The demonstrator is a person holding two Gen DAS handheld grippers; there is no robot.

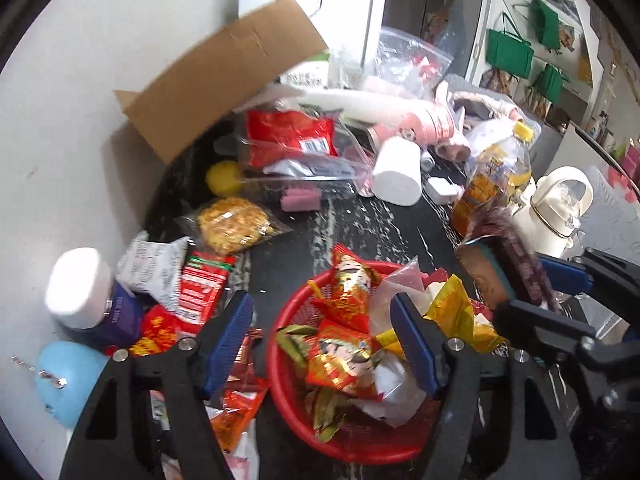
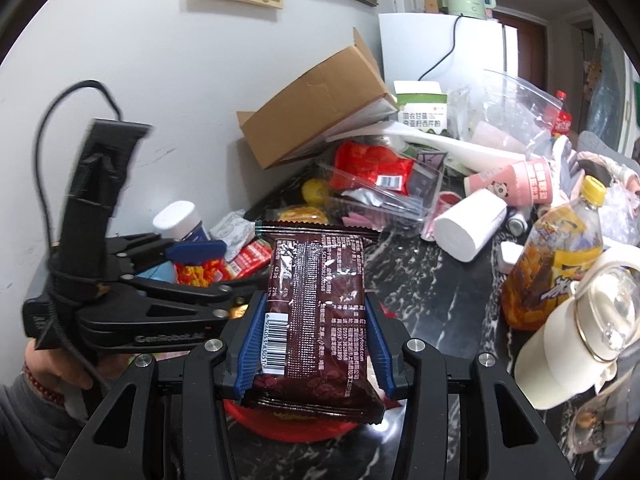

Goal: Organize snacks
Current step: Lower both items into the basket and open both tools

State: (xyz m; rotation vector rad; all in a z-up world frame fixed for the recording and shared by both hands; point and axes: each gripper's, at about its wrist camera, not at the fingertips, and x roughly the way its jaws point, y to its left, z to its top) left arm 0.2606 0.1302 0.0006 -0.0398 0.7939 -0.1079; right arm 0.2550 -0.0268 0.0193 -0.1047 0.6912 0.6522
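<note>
- Two grippers in my feeds, both over a black marble counter (image 1: pixel 360 224) packed w/ clutter.
- Far left, left cam: white-capped jar (image 1: pixel 86 292) by the wall, blue round thing (image 1: pixel 66 380) in front of it.
- Next over: loose red packets (image 1: pixel 200 288) and a yellow round cracker pack (image 1: pixel 232 224), still on the counter outside the basket.
- My left gripper (image 1: pixel 320 344): jaws apart, nothing between the pads; it hangs over the red basket's left rim.
- Red basket (image 1: pixel 288 396) sits at the near counter edge, already holding red-gold sweets (image 1: pixel 340 364), a yellow wrapper (image 1: pixel 448 312) and some white paper.
- Behind: cardboard box (image 1: pixel 224 80) tipped vs. the wall, red bag (image 1: pixel 288 136) inside a clear pouch, white roll (image 1: pixel 396 176) lying on its side.
- Right cam: a hand (image 2: pixel 44 376) w/ bead bracelet grips the left gripper's handle at frame left.
- My right gripper (image 2: pixel 316 340): blue pads clamped on both long edges of a brown snack pack (image 2: pixel 316 300), barcode facing me, pack upright above the basket, whose red rim shows just under it.
- Right of that: yellow-capped drink bottle (image 2: pixel 556 256), then a cream kettle (image 2: pixel 576 348) w/ glass lid at the counter's right end.
- Pink cup (image 2: pixel 516 180) lies tipped behind the roll.
</note>
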